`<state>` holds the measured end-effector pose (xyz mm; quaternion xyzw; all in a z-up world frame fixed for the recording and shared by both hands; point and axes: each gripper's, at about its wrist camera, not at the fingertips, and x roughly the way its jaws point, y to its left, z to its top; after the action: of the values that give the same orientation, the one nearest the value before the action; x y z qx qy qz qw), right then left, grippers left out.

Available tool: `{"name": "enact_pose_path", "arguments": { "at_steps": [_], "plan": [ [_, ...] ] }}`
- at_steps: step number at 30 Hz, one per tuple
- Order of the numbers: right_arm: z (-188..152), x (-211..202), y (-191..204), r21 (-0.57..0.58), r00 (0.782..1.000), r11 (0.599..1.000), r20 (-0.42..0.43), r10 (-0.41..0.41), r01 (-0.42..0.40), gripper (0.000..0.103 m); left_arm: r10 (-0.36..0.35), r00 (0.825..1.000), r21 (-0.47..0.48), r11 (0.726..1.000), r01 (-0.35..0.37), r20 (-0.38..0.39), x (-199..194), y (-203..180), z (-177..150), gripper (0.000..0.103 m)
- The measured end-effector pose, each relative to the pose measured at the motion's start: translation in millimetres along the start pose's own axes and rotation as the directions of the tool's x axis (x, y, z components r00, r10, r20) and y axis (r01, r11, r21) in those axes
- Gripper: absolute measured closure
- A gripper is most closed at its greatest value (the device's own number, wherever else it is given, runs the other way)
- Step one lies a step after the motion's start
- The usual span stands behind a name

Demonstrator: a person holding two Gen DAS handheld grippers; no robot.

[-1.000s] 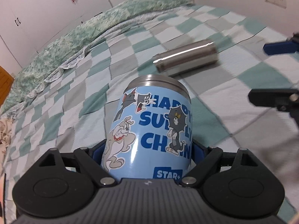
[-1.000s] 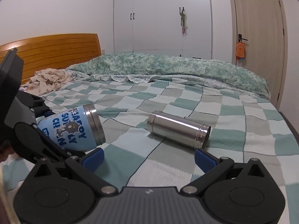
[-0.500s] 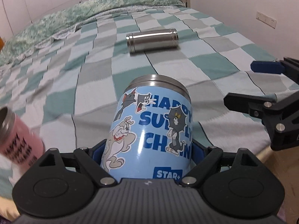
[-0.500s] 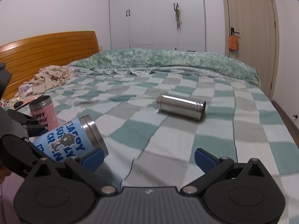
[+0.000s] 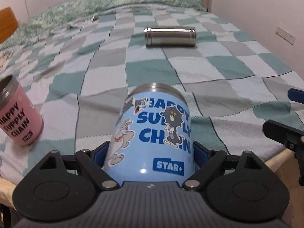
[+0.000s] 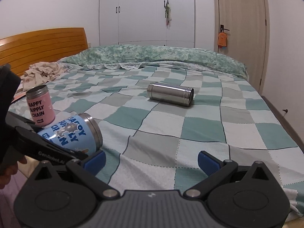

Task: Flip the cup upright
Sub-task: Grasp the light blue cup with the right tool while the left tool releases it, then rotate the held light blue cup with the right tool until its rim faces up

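Fingers [image 5: 199, 154] clamp tilted blue cup [image 5: 153, 133], contents hidden.

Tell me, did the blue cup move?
Yes. The blue cup now sits beside the pink cup, farther from the steel cup.

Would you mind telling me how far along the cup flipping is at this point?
Done: the pink cup stands upright. In hand: the left gripper is shut on the blue cup, held tilted, rim toward the bed, not yet upright. Left: the steel cup lies on its side on the checked blanket; the right gripper is open and empty.
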<state>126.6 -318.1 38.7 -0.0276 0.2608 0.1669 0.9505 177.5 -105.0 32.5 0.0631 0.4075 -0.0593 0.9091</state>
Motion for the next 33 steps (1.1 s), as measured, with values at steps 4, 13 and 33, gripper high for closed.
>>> {"name": "enact_pose_path", "arguments": {
  "at_steps": [4, 13, 33],
  "plan": [
    [5, -5, 4, 0.005, 1.0, 1.0, 0.006, -0.001, 0.001, 0.0, -0.042, 0.995, -0.006, 0.999, 0.043, 0.093, -28, 14, 0, 0.0],
    [34, -8, 40, 0.017, 0.999, 0.999, -0.007, 0.043, -0.043, 0.0, -0.037, 0.963, -0.032, 0.998, 0.047, 0.267, -90, 77, -8, 0.0],
    [57, 114, 92, 0.389, 0.919, 0.918, -0.328, 0.219, -0.079, 0.0, 0.004, 0.974, -0.128, 0.991, 0.026, 0.227, -68, 187, -53, 0.0]
  ]
}}
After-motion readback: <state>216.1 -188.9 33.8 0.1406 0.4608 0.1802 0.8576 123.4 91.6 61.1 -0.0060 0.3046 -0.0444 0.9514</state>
